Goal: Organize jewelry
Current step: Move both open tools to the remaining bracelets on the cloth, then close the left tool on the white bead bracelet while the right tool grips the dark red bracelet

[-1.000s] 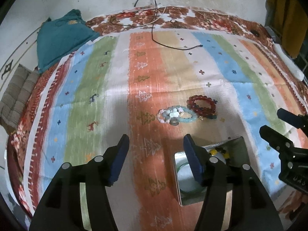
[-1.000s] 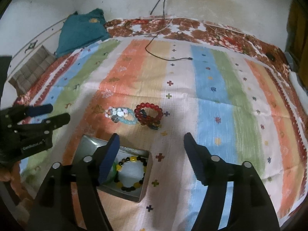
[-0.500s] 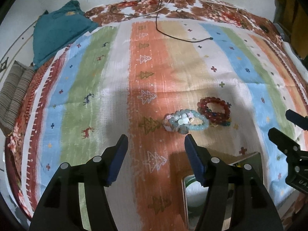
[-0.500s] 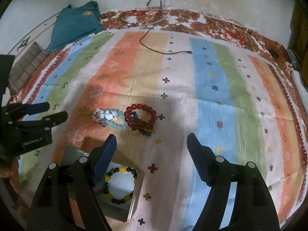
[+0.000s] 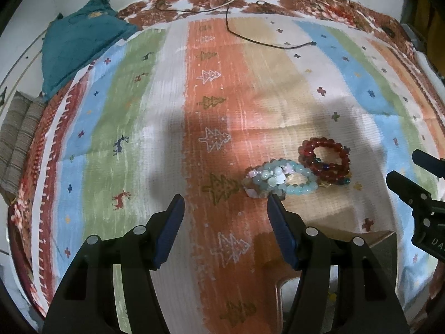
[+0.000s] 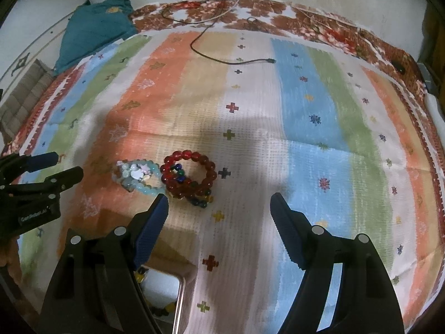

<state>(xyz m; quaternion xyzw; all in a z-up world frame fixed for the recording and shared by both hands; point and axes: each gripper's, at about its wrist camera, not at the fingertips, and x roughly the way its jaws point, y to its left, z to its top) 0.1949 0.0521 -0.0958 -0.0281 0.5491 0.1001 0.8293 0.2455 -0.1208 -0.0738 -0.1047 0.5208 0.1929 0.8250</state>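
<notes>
A pale blue and pink bead bracelet (image 5: pixel 281 181) lies on the striped cloth, touching a dark red bead bracelet (image 5: pixel 324 160) that sits on a darker beaded one. Both also show in the right wrist view: the pale one (image 6: pixel 137 176) and the red one (image 6: pixel 190 174). My left gripper (image 5: pixel 225 208) is open and empty, just short of the pale bracelet. My right gripper (image 6: pixel 218 203) is open and empty, just short of the red bracelet. A metal tin (image 6: pixel 178 300) holding a yellow and black bracelet lies under my right gripper's left finger, mostly hidden.
A teal cushion (image 5: pixel 75 47) lies at the far left corner. A black cable (image 6: pixel 222 58) trails across the far part of the cloth. A folded striped cloth (image 5: pixel 16 139) lies at the left edge. The tin's corner (image 5: pixel 381 247) shows beside my left gripper.
Both grippers have moved forward toward the bracelets, which now sit larger and closer. The tin has slid down toward the bottom of both views, mostly out of sight.
</notes>
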